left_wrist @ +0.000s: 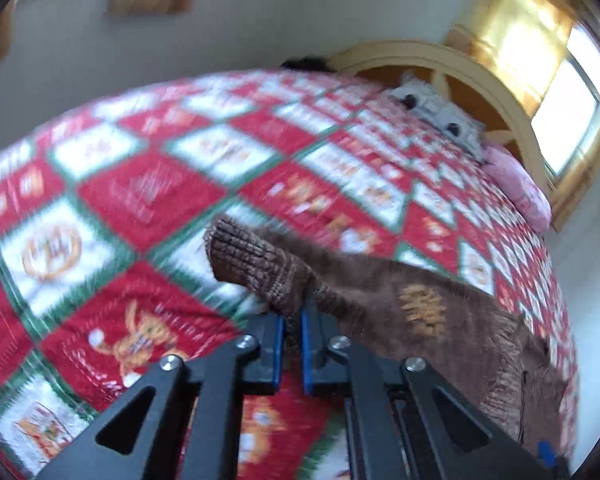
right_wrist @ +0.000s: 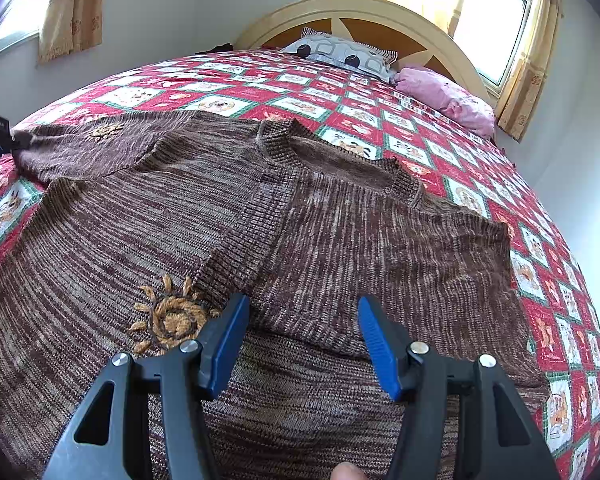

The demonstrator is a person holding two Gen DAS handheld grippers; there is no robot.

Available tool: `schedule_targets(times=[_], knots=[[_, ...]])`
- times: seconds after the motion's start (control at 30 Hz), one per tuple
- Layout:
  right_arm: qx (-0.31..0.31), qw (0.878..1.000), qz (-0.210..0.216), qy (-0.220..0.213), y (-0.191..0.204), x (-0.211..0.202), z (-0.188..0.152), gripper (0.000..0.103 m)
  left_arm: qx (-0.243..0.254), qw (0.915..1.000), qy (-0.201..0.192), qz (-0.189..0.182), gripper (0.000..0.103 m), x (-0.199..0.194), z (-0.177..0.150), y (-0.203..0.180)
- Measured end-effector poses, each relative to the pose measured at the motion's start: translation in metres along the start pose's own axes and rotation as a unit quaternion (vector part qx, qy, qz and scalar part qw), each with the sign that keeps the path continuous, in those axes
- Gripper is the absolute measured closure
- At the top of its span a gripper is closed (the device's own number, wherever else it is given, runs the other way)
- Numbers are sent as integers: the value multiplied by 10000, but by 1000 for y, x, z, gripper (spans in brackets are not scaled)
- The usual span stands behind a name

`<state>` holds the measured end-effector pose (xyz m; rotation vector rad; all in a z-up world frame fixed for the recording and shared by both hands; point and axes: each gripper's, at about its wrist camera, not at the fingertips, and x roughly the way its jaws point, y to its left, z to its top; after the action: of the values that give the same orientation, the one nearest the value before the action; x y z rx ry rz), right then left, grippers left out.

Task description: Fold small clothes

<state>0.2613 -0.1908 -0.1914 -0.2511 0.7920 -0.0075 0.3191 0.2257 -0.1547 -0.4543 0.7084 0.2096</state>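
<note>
Left hand-held gripper (left_wrist: pixel 293 320), lower centre of its view: blue pads clenched on the ribbed cuff of the brown knitted sweater (right_wrist: pixel 228 216). Right hand-held gripper (right_wrist: pixel 304 308), lower centre: jaws apart, grasping nothing, poised above the sweater, which lies spread across the red-and-white patchwork quilted bed (right_wrist: pixel 340 108).

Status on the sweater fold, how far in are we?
Early. Done: the brown sweater lies spread on the quilt, and one side looks already folded in over the body. In hand: the left gripper is shut on the sleeve cuff. The right gripper is open above the body, holding nothing. Left: bring that sleeve across, then fold the body.
</note>
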Motion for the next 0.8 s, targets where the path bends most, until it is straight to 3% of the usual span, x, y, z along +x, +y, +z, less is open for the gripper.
schedule_targets(times=[0.17, 0.37, 0.57, 0.67, 0.77, 0.8], knots=[[93, 9999, 66, 0, -3, 0, 0, 45, 713, 9965, -350, -265, 96, -25, 6, -58], [475, 9988, 116, -90, -18, -2, -2, 45, 1131, 9896, -331, -823, 96, -32, 1, -129], [1128, 9930, 217, -281, -42, -6, -5, 45, 1689, 9779, -238, -1213, 96, -31, -35, -204], [1413, 9889, 260, -370, -53, -9, -9, 45, 2099, 9668, 6, -1456, 96, -23, -63, -233], [1650, 9848, 336, -421, -61, -9, -11, 45, 2488, 9562, 274, -1520, 88, -21, -83, -251], [1728, 9834, 356, -417, -64, -8, -12, 45, 2597, 9531, 388, -1501, 77, -21, -86, -255]])
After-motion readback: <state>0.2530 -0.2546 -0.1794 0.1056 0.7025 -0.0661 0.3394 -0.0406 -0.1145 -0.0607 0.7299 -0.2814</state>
